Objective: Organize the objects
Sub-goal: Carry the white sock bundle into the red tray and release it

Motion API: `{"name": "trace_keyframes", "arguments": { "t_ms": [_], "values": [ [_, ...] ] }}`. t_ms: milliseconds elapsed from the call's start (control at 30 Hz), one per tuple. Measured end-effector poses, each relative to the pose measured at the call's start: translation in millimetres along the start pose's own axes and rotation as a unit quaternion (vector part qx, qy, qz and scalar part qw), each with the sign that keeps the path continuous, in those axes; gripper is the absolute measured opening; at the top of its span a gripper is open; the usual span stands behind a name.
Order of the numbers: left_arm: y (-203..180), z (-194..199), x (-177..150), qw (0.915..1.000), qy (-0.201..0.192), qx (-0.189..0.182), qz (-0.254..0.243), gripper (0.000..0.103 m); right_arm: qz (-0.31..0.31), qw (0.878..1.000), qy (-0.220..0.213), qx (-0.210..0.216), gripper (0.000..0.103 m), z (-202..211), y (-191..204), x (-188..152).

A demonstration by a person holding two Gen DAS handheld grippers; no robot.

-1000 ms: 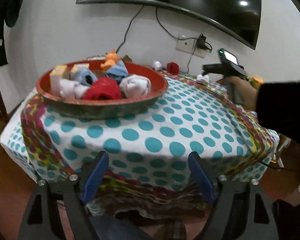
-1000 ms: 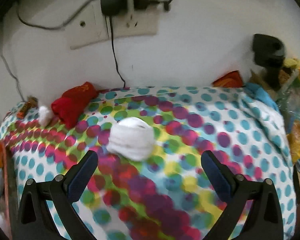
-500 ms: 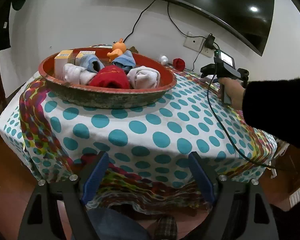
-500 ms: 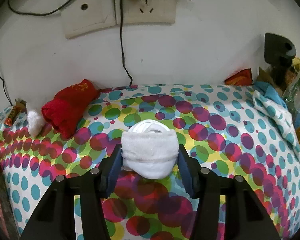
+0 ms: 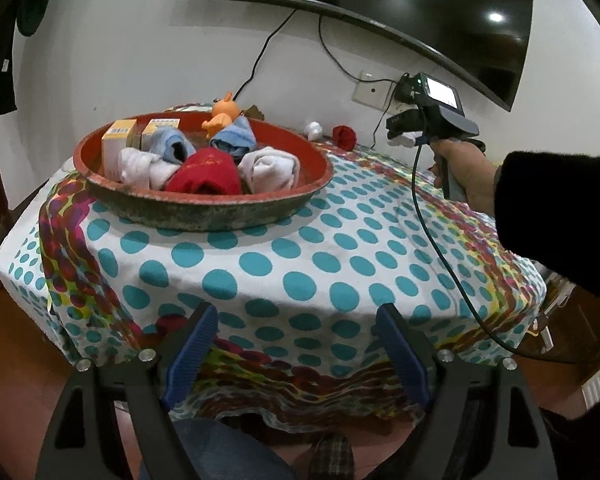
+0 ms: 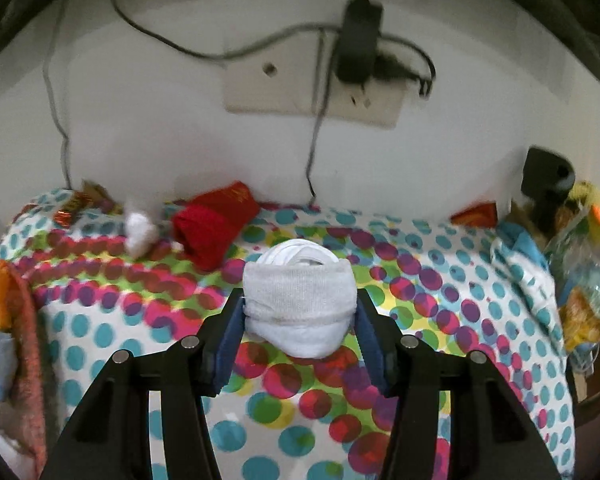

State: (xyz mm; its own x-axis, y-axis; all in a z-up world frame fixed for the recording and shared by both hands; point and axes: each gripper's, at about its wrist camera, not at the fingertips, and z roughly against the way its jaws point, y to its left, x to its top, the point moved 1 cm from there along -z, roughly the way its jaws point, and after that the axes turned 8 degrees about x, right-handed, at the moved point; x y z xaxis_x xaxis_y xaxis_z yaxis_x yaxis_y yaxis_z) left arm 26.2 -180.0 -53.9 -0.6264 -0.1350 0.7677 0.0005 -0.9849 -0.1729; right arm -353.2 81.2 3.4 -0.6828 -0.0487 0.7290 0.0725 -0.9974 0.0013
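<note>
My right gripper [image 6: 300,316] is shut on a rolled white sock [image 6: 300,300] and holds it just above the dotted tablecloth [image 6: 420,300]. A rolled red sock [image 6: 212,220] and a small white sock [image 6: 140,230] lie by the wall behind it. The red bowl [image 5: 204,212] holds rolled socks, two small boxes and an orange toy [image 5: 220,114]. My left gripper [image 5: 296,354] is open and empty, below the table's front edge. In the left wrist view the right gripper [image 5: 400,138] is at the far right of the table.
A wall socket [image 6: 316,96] with a plugged charger and cables is above the table's back edge. Snack bags and a black device [image 6: 548,184] crowd the right end. The bowl's rim [image 6: 24,320] shows at the left. A TV [image 5: 380,4] hangs on the wall.
My right gripper closed on the white sock and has lifted it slightly off the cloth. The left gripper has stayed open, its view shifting a little.
</note>
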Motion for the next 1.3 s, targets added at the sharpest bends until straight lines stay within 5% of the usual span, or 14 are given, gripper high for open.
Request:
{"name": "trace_keyframes", "arguments": {
  "t_ms": [500,867,1300],
  "values": [
    [-4.9,23.2,8.1,0.9995,-0.031,-0.009,-0.002,0.084,0.046,0.998,-0.049,0.007,0.05,88.7,51.5,13.5],
    [-7.0,18.8,3.0,0.9998,-0.017,0.005,0.001,0.084,0.084,0.994,-0.069,0.032,0.05,131.6,109.8,16.7],
    [9.4,6.3,1.0,0.9987,0.011,0.024,0.042,0.084,0.117,0.989,-0.034,0.084,0.051,119.1,195.4,-17.7]
  ]
}}
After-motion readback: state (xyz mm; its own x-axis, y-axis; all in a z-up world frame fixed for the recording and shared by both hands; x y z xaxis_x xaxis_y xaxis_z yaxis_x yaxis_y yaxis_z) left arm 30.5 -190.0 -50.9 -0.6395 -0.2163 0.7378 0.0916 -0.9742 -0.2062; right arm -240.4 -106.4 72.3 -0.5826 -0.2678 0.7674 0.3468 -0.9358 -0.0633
